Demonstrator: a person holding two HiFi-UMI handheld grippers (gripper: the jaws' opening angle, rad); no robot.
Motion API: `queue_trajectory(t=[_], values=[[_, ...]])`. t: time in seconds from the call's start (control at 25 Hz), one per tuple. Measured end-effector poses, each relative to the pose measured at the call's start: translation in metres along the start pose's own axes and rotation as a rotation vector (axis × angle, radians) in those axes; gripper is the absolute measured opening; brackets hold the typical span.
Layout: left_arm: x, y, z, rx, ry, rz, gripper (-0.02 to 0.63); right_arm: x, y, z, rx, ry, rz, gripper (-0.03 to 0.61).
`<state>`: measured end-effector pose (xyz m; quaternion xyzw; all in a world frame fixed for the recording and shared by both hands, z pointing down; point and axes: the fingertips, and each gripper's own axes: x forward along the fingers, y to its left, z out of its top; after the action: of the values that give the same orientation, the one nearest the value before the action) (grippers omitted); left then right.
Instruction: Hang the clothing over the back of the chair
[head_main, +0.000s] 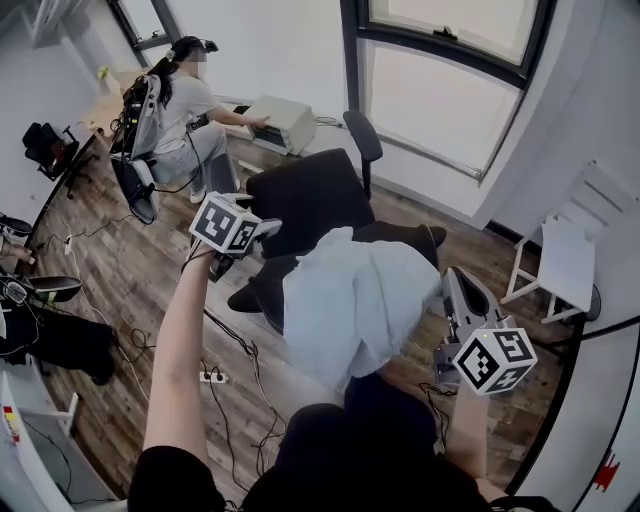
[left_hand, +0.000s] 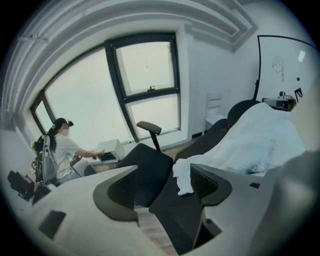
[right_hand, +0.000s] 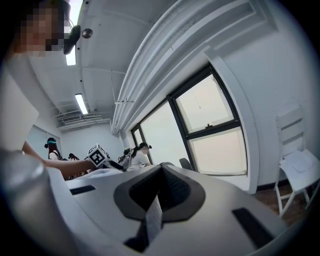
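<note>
A pale blue-white piece of clothing (head_main: 350, 300) lies draped over the back of a black office chair (head_main: 310, 195), and its folds hang down toward me. The left gripper (head_main: 262, 232) is held up at the chair's left side, apart from the cloth. In the left gripper view its jaws (left_hand: 162, 185) stand open and empty, with the chair seat (left_hand: 150, 170) behind them and the clothing (left_hand: 260, 145) to the right. The right gripper (head_main: 452, 278) is at the garment's right edge. Its jaws (right_hand: 159, 192) are shut with a thin pale strip of cloth (right_hand: 152, 220) pinched between the pads.
A person (head_main: 185, 105) sits at a desk by the window beside a white machine (head_main: 285, 120). A white folding chair (head_main: 565, 265) stands by the right wall. Cables and a power strip (head_main: 212, 377) lie on the wooden floor to the left.
</note>
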<state>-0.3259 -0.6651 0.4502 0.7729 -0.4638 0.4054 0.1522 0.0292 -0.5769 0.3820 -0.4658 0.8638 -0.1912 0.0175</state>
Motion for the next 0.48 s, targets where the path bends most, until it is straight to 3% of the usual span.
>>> queue_trajectory(t=[0.08,0.12,0.28,0.48], values=[[-0.014,-0.001,0.011,0.015,-0.053,0.045,0.227,-0.007,0.004,-0.001,-0.002,-0.007,0.001,0.000],[-0.022,-0.002,0.016,0.025,-0.075,0.065,0.199,-0.011,0.005,-0.001,-0.004,-0.010,0.002,0.000],[-0.051,-0.009,0.028,0.034,-0.140,0.097,0.176,-0.025,0.017,-0.003,-0.007,-0.017,0.007,0.000],[-0.092,-0.018,0.031,-0.003,-0.230,0.133,0.084,-0.044,0.036,-0.008,-0.010,-0.024,0.016,0.000]])
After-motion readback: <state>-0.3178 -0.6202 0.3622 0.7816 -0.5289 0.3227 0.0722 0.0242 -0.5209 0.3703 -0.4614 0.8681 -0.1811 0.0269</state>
